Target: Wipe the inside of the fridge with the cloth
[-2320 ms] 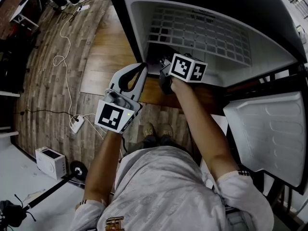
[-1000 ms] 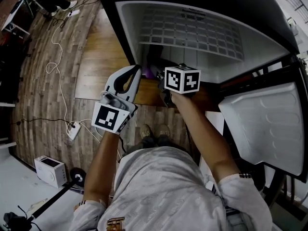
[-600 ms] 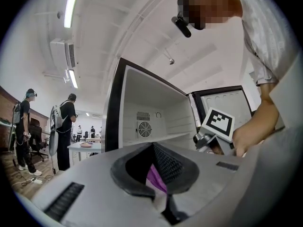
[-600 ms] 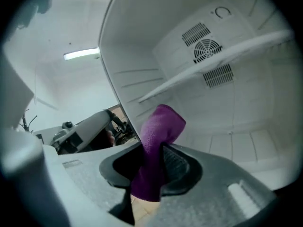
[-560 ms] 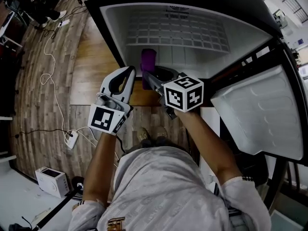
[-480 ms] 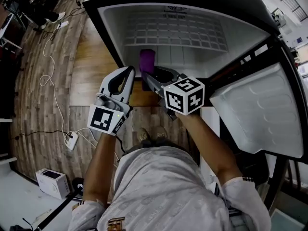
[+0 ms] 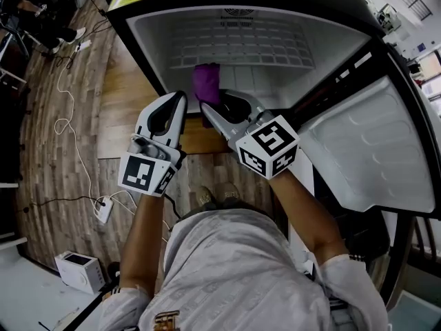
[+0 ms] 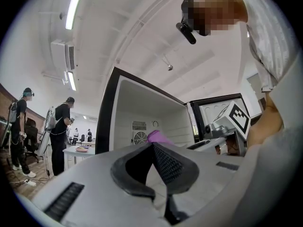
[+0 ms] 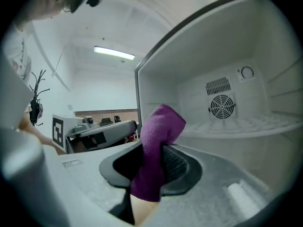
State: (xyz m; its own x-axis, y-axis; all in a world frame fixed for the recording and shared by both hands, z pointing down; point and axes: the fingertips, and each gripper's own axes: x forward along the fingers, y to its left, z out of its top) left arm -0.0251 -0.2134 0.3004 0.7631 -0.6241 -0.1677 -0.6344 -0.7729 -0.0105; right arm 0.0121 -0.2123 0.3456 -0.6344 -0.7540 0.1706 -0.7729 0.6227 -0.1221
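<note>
fingers [image 9: 179,167] of the right gripper [image 7: 209,109] pinch the purple cloth [image 7: 207,81] at the fridge [image 7: 324,54] mouth. left gripper [image 7: 172,101] just outside the fridge, fingers pressed together, empty.

The right gripper [image 7: 215,104] is hiding the lower end of the purple cloth [image 7: 206,83], and the fridge door [image 7: 365,150] is running off the head view's right edge.

Wood-plank floor [image 7: 41,150] with a white power strip [image 7: 103,209]; a strip light [image 8: 75,6] glows on the white ceiling [image 8: 142,32]
</note>
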